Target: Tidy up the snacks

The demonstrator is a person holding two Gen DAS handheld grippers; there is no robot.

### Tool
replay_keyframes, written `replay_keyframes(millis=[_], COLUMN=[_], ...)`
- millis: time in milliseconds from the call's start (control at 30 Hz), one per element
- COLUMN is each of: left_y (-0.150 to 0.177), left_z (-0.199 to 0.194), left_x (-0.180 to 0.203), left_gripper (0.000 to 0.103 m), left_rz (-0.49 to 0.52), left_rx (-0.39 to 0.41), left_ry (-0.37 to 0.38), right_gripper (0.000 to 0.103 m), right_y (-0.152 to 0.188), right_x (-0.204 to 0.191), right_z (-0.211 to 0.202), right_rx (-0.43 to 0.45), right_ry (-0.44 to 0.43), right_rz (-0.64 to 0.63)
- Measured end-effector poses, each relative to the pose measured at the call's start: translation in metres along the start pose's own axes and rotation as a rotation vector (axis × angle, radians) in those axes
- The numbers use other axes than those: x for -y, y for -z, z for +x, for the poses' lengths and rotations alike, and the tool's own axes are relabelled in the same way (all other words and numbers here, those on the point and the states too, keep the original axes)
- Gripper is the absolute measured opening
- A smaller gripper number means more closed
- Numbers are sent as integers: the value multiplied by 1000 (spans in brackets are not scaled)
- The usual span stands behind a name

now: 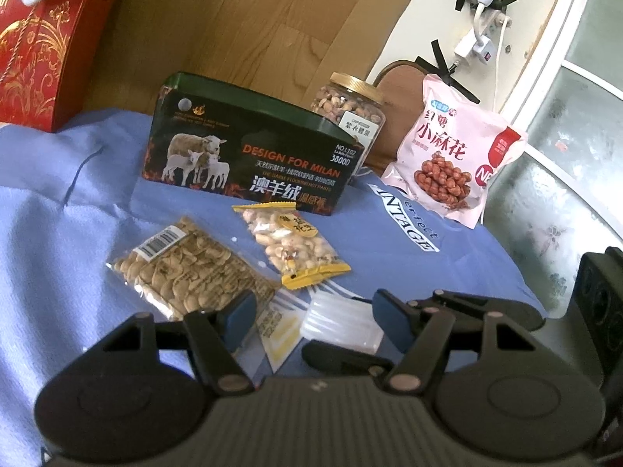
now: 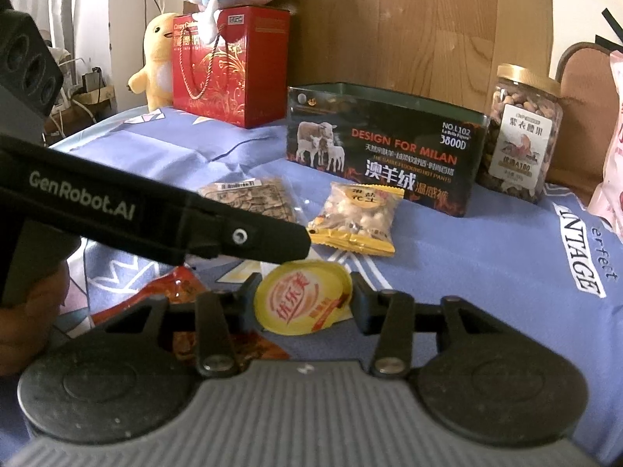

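A dark open tin marked "Design for Milan" stands on the blue cloth; it also shows in the right wrist view. In front of it lie a clear pack of seeds and a yellow-edged peanut pack. My left gripper is open just above a clear pack of white sticks. My right gripper is shut on a yellow-lidded cup. The left gripper's body crosses the right wrist view. A red snack bag lies under it.
A nut jar and a pink snack bag stand right of the tin. A red gift bag, a yellow plush and another plush on the bag are at the back left. A wooden board stands behind.
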State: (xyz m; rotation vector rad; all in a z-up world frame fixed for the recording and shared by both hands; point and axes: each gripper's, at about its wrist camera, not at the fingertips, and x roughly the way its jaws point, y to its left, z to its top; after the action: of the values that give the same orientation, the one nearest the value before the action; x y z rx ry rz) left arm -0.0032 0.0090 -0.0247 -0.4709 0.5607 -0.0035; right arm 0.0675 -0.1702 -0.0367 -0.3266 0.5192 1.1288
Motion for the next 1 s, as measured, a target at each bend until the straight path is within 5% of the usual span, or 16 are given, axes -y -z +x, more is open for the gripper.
replay_keyframes(millis=[1000], left_y=[2], left_z=[2], left_x=[3], left_gripper=[66], left_rz=[5], left_rx=[-7], left_ry=[5], right_gripper=[51], right_y=[1], right_x=[3], right_z=[-2], right_rx=[4], right_ry=[30], right_rz=[29])
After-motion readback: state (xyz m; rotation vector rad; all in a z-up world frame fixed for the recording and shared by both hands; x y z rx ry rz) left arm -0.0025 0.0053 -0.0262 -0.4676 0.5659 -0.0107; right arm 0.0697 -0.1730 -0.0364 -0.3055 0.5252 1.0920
